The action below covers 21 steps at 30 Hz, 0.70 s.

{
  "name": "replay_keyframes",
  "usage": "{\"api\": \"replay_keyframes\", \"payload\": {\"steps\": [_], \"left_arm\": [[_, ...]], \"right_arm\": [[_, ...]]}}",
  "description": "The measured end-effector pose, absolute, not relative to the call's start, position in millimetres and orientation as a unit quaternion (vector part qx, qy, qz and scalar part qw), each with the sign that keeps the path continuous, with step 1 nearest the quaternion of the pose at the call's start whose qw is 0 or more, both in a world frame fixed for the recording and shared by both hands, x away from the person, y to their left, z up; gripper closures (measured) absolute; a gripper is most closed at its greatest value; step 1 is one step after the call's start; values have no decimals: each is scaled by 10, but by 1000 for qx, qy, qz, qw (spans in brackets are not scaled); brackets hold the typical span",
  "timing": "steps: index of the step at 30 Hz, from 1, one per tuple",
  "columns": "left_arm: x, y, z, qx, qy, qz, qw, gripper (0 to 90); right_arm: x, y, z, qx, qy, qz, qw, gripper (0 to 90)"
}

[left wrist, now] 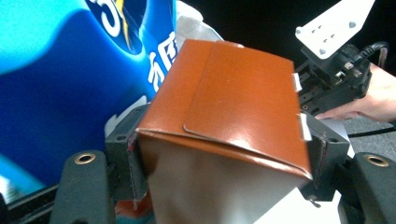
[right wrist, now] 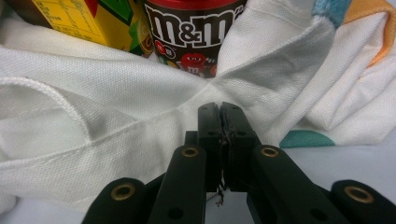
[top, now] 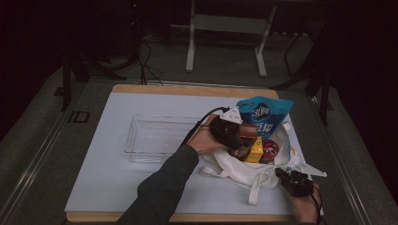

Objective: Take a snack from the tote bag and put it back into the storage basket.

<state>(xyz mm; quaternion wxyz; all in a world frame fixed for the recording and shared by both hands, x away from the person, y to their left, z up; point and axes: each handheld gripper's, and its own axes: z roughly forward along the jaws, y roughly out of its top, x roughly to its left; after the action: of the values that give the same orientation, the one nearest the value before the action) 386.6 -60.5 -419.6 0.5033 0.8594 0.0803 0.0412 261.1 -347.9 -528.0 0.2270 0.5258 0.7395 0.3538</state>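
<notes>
Left gripper gripping one brown carton over the white cloth bag.

Its jaws are standing wide, pads pressing the carton's two sides, beside one blue pouch. One yellow box and one M&M's tub are sitting in the bag. The right gripper is pinching the bag's hem, jaws nearly together. One clear tray is lying well apart on the table.

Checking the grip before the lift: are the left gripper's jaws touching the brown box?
Touching. In the left gripper view, the left gripper has both jaws pressed flat against opposite sides of the brown box, no gap showing.
</notes>
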Motion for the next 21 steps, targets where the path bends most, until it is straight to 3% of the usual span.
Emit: {"api": "replay_keyframes", "payload": {"steps": [21], "left_arm": [[3852, -566, -4270, 822, 108, 31, 558, 373]], "right_arm": [[2611, -3501, -5288, 525, 737, 362, 223, 868]]}}
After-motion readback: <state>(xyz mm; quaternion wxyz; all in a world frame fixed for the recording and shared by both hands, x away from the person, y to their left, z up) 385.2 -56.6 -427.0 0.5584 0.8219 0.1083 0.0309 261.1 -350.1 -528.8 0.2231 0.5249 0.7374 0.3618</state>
